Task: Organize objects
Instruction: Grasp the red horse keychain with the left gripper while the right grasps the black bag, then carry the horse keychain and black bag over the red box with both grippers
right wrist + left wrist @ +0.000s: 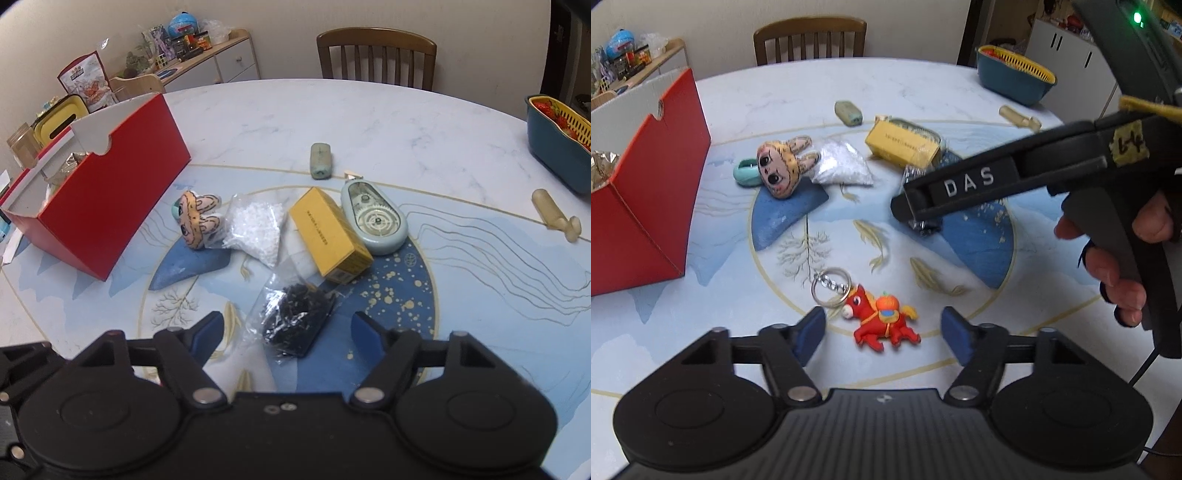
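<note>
L gripper (pixel 882 332): jaws wide apart, nothing between the pads, low over table, pointing fwd.
L pads: blue, one each side; left pad (pixel 812 330) angled inward.
R gripper (pixel 288 334): jaws spread wide, grips nothing, tilted down twd table.
R gripper from left wrist cam: body reaches in from upper right, tip aimed left & down, side marked "DAS".
R hand (pixel 1123 266): wrapped round the pistol-style handle, fingers curled on the trigger part.
L hand: not visible.
</note>
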`<action>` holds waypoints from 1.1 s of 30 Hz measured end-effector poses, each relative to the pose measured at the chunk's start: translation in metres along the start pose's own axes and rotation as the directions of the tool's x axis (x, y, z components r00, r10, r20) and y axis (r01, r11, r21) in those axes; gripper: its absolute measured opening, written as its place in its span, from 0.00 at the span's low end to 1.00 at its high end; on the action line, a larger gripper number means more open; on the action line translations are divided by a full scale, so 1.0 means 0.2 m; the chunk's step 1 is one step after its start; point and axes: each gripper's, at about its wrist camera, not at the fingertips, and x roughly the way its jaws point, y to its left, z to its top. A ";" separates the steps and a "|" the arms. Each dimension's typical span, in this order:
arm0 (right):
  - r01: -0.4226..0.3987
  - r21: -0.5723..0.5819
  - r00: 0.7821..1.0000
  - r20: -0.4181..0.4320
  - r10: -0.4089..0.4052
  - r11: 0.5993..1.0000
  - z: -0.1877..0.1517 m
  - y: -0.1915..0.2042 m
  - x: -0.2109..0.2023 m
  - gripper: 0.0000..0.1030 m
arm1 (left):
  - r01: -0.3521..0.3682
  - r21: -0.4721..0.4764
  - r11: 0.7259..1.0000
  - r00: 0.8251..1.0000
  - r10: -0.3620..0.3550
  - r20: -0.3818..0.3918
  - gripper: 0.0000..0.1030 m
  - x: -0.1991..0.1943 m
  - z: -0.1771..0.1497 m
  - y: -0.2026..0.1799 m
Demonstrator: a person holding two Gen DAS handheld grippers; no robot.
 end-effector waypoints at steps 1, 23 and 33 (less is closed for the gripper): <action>-0.001 -0.001 1.000 -0.001 0.001 1.000 0.00 0.00 0.00 0.72 | -0.001 0.000 1.000 1.000 0.001 -0.009 0.58 0.01 0.00 0.00; -0.018 0.005 1.000 -0.002 0.018 1.000 -0.01 -0.01 -0.02 0.23 | 0.017 0.008 1.000 0.999 -0.016 -0.036 0.39 0.02 0.03 0.01; -0.069 0.012 0.997 0.036 0.069 0.998 -0.05 -0.01 -0.17 0.21 | 0.036 -0.021 0.999 0.999 -0.036 0.008 0.38 -0.07 0.08 0.08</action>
